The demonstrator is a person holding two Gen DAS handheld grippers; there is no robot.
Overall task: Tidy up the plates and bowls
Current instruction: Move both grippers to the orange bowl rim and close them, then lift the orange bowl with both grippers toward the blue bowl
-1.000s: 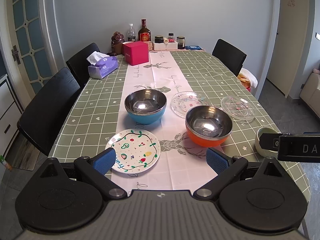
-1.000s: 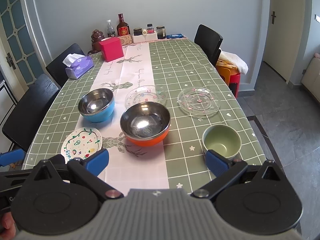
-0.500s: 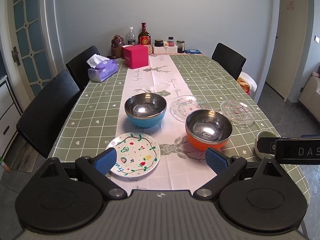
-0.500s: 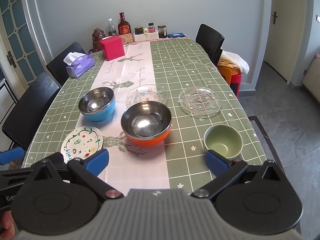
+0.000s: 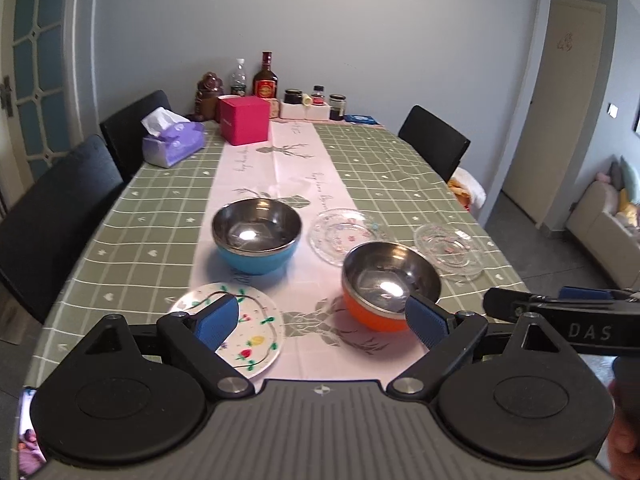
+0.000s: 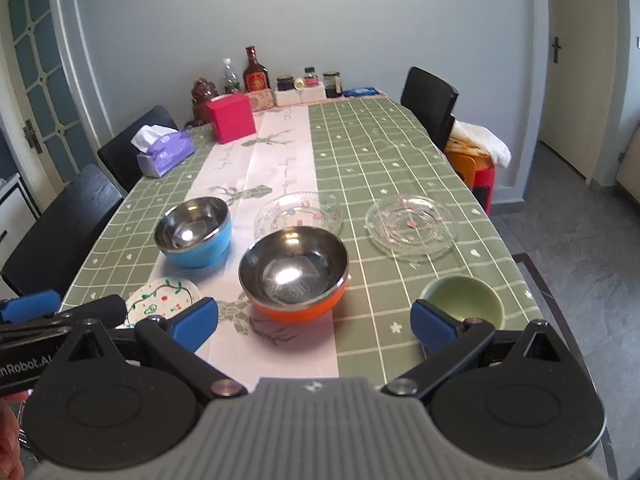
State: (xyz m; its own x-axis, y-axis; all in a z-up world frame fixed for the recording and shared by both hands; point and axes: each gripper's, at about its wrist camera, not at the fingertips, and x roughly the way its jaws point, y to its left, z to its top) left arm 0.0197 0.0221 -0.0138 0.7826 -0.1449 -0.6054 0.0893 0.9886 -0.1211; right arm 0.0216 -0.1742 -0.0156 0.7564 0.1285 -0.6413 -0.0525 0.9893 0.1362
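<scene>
Left wrist view shows nothing sorted yet: every dish sits alone on the table (image 5: 120, 216), none stacked. The painted plate (image 5: 256, 332) lies nearest, at the front of the pink runner (image 5: 280, 168). Behind it stands the blue bowl (image 5: 256, 236), and to its right the orange bowl (image 5: 388, 288), each steel-lined and empty. Two clear glass plates rest further back, one (image 5: 344, 234) just behind the orange bowl, the other (image 5: 450, 248) out on the green checked cloth. From the right wrist view a small green bowl (image 6: 464, 304) sits near the table's front right edge, apart from the rest.

Both tongs hang over the near edge holding nothing. The left gripper (image 5: 320, 320) has its blue pads spread wide, one over the painted plate, one before the orange bowl. The right gripper (image 6: 316, 324) is spread the same, its right pad just in front of the green bowl.

So, as I judge it, the whole job remains: bowls to nest, plates to pile.

At the far end stand a pink box (image 5: 244, 124), a purple tissue pack (image 5: 172, 146), bottles and jars. Black chairs line both sides; a grey wall, a glazed door on the left and a plain door on the right close the room.
</scene>
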